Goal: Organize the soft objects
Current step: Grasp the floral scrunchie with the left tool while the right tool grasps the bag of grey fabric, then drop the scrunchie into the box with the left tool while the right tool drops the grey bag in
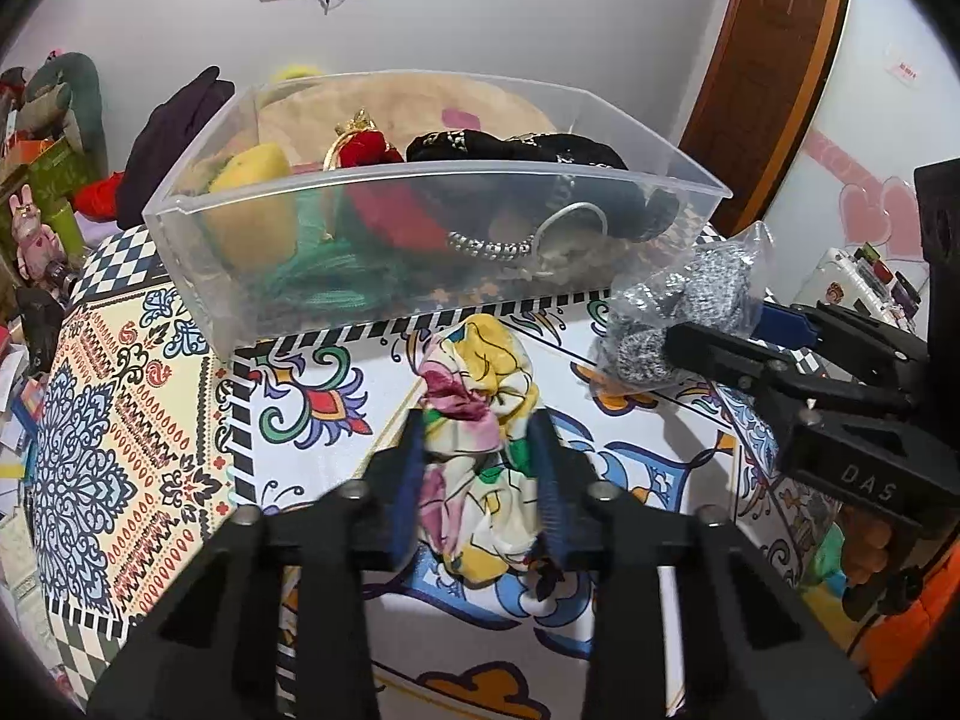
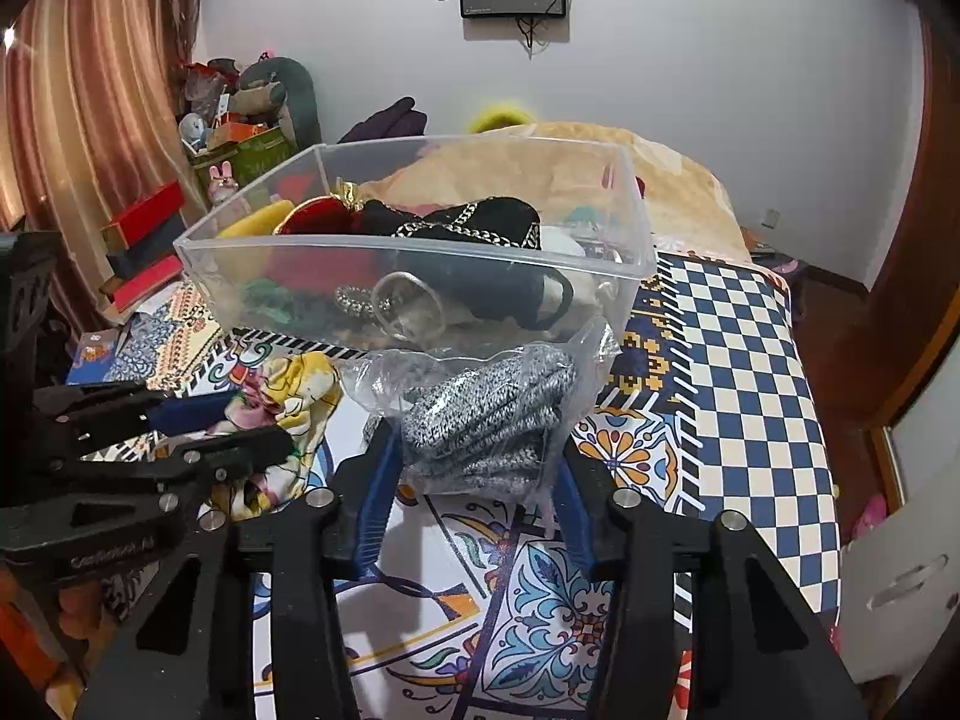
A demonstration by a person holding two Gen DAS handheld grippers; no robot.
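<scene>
**A:** What does the left wrist view show, from left to right?

**B:** At the left edge, a clutter of boxes and toys. In the upper middle, a clear plastic bin (image 1: pixel 420 228) stands on a patterned cloth (image 1: pixel 120 420) that covers the tabletop. Inside the bin are a yellow soft item (image 1: pixel 258 180), a red one (image 1: pixel 366 147) and a black piece with a chain trim (image 1: pixel 516 150). Just below the bin, in the centre, lies a flowered scarf (image 1: pixel 474 396). The left tongs (image 1: pixel 477 456) rise from the bottom edge, and their blue pads press the scarf from both sides, so they hold it at a narrow setting. At the right, a bag of grey knitwear (image 1: pixel 684 300) lies on the cloth, with the right tongs (image 1: pixel 714 339) reaching in around it.

**A:** And the right wrist view?

**B:** At the left, the left tongs (image 2: pixel 234 420) clamp the scarf (image 2: pixel 294 396) on the cloth. In the upper centre stands the bin (image 2: pixel 414 294), with the same soft things heaped inside. Touching its front wall is the bag of knitwear (image 2: pixel 486 420). The right tongs (image 2: pixel 474 468) come up from the bottom edge with a blue pad against each side of the bag, closed on it. To the right, the cloth turns to a blue and white check (image 2: pixel 750 420).
</scene>
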